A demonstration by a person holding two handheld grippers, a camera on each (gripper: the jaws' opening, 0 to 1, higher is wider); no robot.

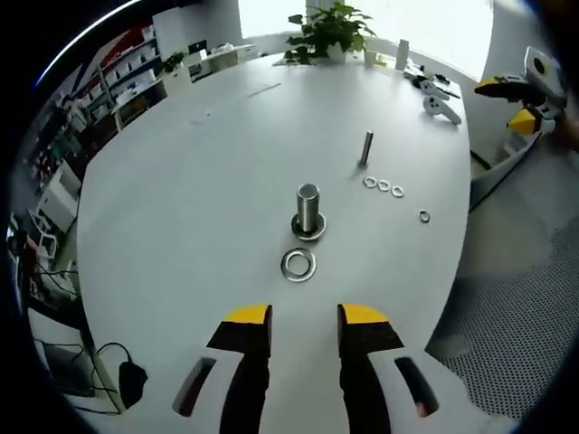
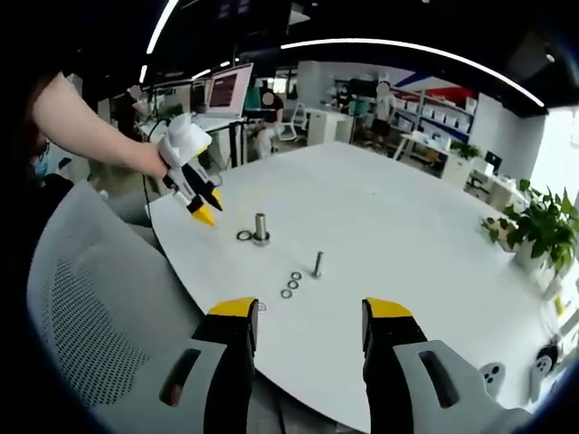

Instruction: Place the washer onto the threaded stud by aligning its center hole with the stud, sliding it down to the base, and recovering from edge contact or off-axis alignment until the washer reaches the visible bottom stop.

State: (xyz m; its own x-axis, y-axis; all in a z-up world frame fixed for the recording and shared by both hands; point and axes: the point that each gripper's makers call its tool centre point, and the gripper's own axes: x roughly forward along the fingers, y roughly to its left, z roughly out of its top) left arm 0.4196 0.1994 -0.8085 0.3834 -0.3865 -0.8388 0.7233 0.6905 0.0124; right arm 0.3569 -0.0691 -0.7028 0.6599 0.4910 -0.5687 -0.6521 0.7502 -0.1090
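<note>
A thick metal stud point(image 1: 308, 207) stands upright on the white table point(image 1: 199, 181), with one washer point(image 1: 308, 228) around its foot. A large loose washer point(image 1: 298, 264) lies flat just in front of it. My left gripper point(image 1: 305, 317) hovers open a short way short of that washer, nothing between its yellow-tipped jaws. A thinner bolt point(image 1: 365, 148) stands farther back. In the right gripper view my right gripper point(image 2: 310, 313) is open over the table edge, and the stud point(image 2: 261, 226), the loose washer point(image 2: 243, 236) and the left gripper point(image 2: 204, 208) show at left.
Three small washers point(image 1: 384, 185) lie in a row right of the bolt, another point(image 1: 424, 216) near the table's right edge. A potted plant point(image 1: 327, 32) and controllers point(image 1: 441, 106) sit at the far end. A grey mesh chair point(image 2: 81, 316) stands beside the table.
</note>
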